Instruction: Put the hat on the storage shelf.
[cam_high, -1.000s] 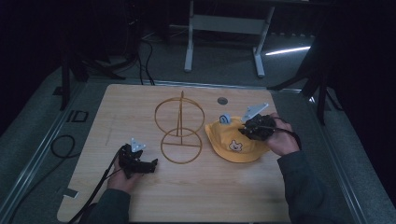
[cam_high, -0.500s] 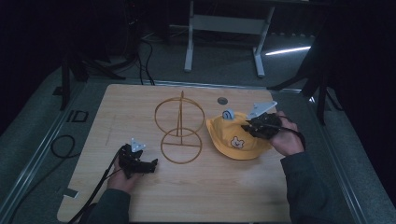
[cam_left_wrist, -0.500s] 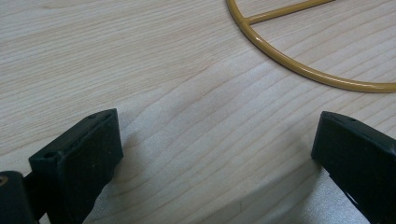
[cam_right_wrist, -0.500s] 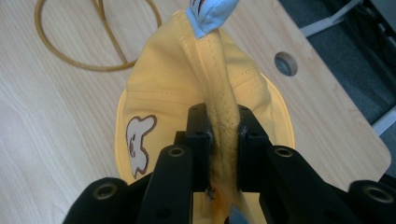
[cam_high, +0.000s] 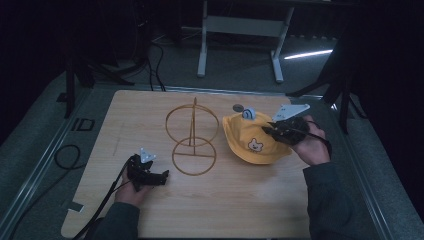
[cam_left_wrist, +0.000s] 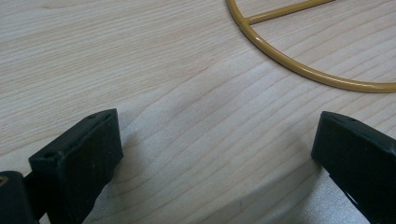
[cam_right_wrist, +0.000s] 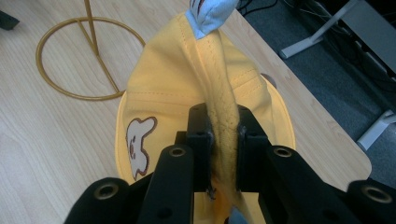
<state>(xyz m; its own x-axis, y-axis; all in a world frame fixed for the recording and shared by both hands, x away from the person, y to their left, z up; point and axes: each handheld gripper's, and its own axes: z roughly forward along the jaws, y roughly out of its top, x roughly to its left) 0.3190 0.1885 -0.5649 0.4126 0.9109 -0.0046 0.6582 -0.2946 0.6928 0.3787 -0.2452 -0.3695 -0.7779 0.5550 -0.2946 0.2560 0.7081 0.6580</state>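
A yellow child's hat (cam_high: 252, 142) with a bear face patch and a small pale blue ear (cam_high: 248, 113) is at the right of the wooden table (cam_high: 210, 210). My right gripper (cam_high: 274, 131) is shut on a fold of its crown, and the hat (cam_right_wrist: 187, 79) hangs lifted from the pinched ridge between the jaws. A yellow wire stand (cam_high: 192, 137) with two rings stands at the middle of the table. My left gripper (cam_high: 162, 176) rests low at the front left, open, with bare wood between its jaws. The stand's base ring (cam_left_wrist: 299, 60) lies just beyond them.
A small dark round disc (cam_high: 238, 106) lies near the table's far edge behind the hat. A black cable (cam_high: 65, 157) loops on the floor at the left. A white desk frame (cam_high: 240, 30) stands beyond the table.
My right gripper has lifted the hat's crown up and slightly to the right, so the hat now stands taller off the table. The left gripper has stayed put.
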